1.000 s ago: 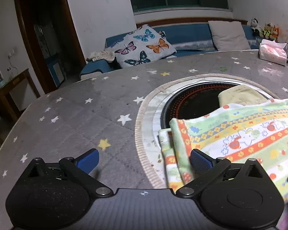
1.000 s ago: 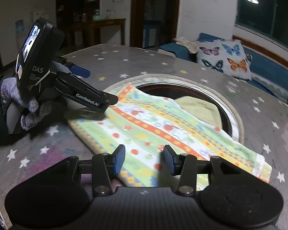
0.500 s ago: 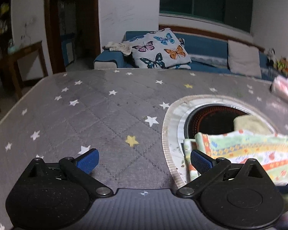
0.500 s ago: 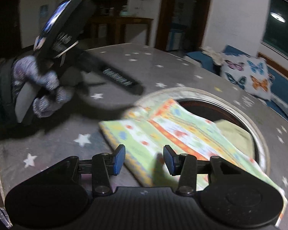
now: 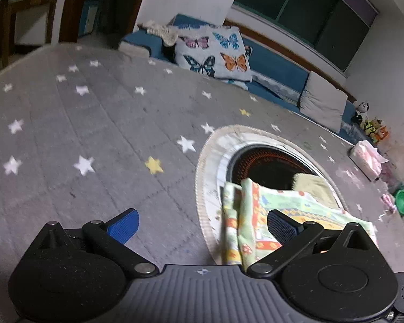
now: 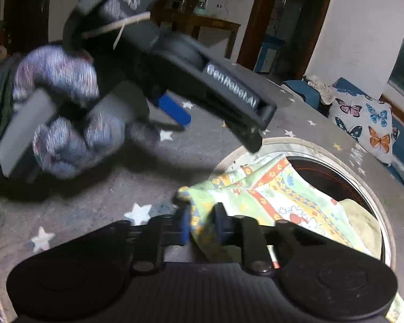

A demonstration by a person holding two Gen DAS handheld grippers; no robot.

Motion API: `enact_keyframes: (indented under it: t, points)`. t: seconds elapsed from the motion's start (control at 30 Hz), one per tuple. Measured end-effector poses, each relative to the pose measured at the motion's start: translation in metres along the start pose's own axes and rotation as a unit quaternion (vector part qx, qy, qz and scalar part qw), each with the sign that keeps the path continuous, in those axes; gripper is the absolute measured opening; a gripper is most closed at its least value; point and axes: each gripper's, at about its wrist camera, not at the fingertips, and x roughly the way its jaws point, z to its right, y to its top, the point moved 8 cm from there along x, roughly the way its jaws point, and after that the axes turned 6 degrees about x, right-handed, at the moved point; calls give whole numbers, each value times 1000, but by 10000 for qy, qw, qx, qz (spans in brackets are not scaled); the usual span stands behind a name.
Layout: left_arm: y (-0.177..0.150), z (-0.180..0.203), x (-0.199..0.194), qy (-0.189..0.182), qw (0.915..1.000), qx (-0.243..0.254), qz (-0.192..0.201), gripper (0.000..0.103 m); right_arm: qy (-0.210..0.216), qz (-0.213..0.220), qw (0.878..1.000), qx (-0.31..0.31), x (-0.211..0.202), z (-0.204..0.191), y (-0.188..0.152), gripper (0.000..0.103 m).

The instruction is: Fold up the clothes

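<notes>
Between right gripper [image 6: 202, 224] pads, bunched patterned cloth [image 6: 277, 199]

left gripper [image 5: 200, 222] spread wide, patterned cloth [image 5: 258, 215] beside right finger

Right view: gloved hand [image 6: 64, 113] and left claw [image 6: 175, 110] motion-blurred. Patterned cloth [image 6: 277, 196] near corner hidden behind right claw [image 6: 202, 226] body. Left view: the cloth's right end is hidden behind the claw housing.

Star-print table cover [image 5: 99, 123], patterned cloth [image 5: 291, 204], perhaps tissues [image 5: 367, 157].
</notes>
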Motion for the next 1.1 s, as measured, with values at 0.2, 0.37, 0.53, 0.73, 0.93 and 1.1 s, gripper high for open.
enact_keyframes:
  t: [0.2,0.37,0.53,0.73,0.93,1.1]
  points:
    - [-8,7,2,-367,9981,-448,-202,103,39,276,9993,257,-22,9,6,9]
    - [-14,19,1,-668,9940,-803,-324,102,77,493,9979,422,-40,15,11,8]
    - [-21,28,-2,-877,9890,-1135,-364,97,155,604,9970,463,-51,15,9,7]
    - [-31,29,-2,-1282,9749,-1757,-468,74,218,749,9958,484,-63,13,6,7]
    - [-39,28,-2,-1561,9618,-2187,-526,69,226,839,9949,521,-69,17,4,7]
    - [-47,32,2,-1669,9570,-2280,-656,46,323,764,9954,479,-64,11,-1,7]
